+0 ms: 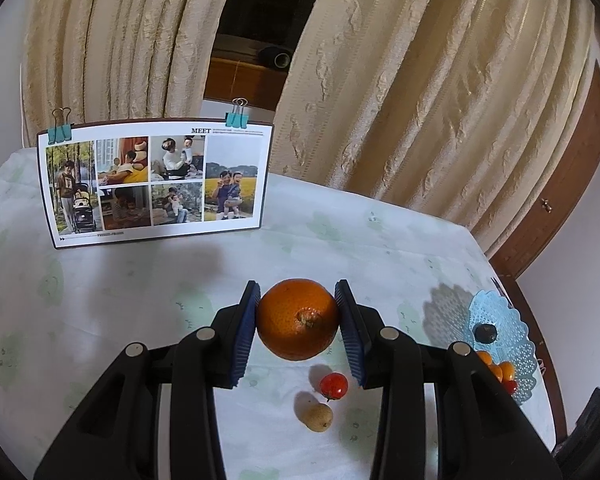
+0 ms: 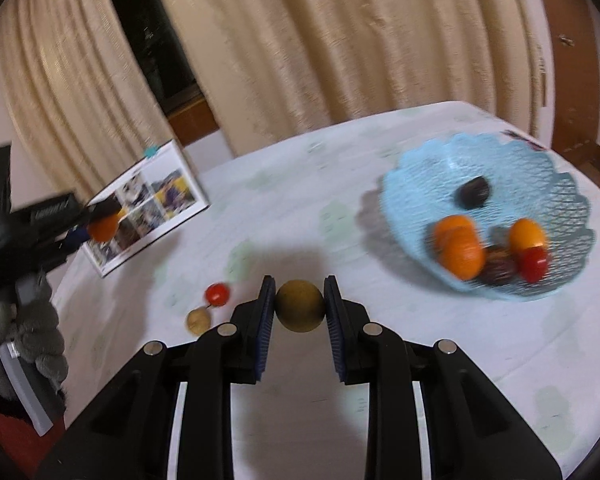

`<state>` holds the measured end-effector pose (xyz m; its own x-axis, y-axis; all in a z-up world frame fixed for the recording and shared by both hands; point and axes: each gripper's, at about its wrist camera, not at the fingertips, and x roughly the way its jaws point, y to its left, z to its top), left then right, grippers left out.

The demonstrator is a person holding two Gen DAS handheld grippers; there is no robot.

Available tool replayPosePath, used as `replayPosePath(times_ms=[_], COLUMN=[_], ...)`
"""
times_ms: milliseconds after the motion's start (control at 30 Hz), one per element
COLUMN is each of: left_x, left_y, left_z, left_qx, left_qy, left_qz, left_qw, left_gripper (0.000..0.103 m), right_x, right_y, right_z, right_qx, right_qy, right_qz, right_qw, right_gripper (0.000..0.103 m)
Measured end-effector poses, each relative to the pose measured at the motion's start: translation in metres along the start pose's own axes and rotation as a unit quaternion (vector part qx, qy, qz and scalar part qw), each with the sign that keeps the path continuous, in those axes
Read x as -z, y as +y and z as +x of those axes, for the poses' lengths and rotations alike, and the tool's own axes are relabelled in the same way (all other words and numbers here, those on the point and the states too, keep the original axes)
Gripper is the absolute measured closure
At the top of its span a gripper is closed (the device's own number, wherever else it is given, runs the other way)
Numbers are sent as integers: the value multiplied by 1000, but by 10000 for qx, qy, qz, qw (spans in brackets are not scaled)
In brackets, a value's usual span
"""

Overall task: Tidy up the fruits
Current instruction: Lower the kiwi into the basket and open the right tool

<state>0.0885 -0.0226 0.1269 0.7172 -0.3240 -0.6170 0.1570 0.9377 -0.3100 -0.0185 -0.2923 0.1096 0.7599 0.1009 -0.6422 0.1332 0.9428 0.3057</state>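
Seen from the left wrist, the left hand-held gripper (image 1: 298, 322) clamps a large orange (image 1: 298, 319) between its blue pads (image 1: 247, 334), the jaws spread only as wide as the fruit, which hangs clear above the surface (image 1: 148, 280); lifting it this way appears meant to carry it toward the blue lattice basket (image 1: 512, 344) near the surface's right edge, where a dark fruit and several small orange and red ones already lie. Below the orange, a red cherry tomato (image 1: 334, 385) and a small tan fruit (image 1: 319, 417) wait on the cloth near the front edge, apparently next to be sorted. A photo board (image 1: 156, 182) held by binder clips stands toward the far left corner, out of the working path. Seen from the right wrist, a blurred frame, the right hand-held gripper (image 2: 300, 306) pinches a round olive-brown fruit (image 2: 300, 306) tightly at its fingertips and holds it above the surface, pointed toward the basket (image 2: 548, 184) at the right side, presumably its destination. The tomato (image 2: 217, 294) and tan fruit (image 2: 198, 321) sit at the left, and the other gripper with its orange (image 2: 103, 227) shows near the photo board.
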Motion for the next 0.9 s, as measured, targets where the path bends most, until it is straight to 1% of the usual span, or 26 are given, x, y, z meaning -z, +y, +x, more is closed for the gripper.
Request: replayPosePath(times_ms=[267,467,667,800,900], left_x=[3,6,8,10,10], left_y=[-8,-14,-17,-19,-20], left_z=[2,3,5,7,8], left_qx=[7,23,23,17,7], left_qy=[34,59,82,103,112], left_qz=[97,169,222,245,259], left_qw=[9999,9998,9997,9996,9996], left_gripper=[64,64,64,64,64], right_x=[-15,-19,-24,-26,-27], right_y=[-53,-83,-105,-114,-120], right_z=[-25,-30,-28,-28,-30], right_qx=[420,657,637,603,639], right_qy=[-338,-430,-414,-420,-499], right_qz=[457,694,994,1178,1286], right_qw=[9975,9945,9921,9903,9884], right_gripper=[77,77,77,77,71])
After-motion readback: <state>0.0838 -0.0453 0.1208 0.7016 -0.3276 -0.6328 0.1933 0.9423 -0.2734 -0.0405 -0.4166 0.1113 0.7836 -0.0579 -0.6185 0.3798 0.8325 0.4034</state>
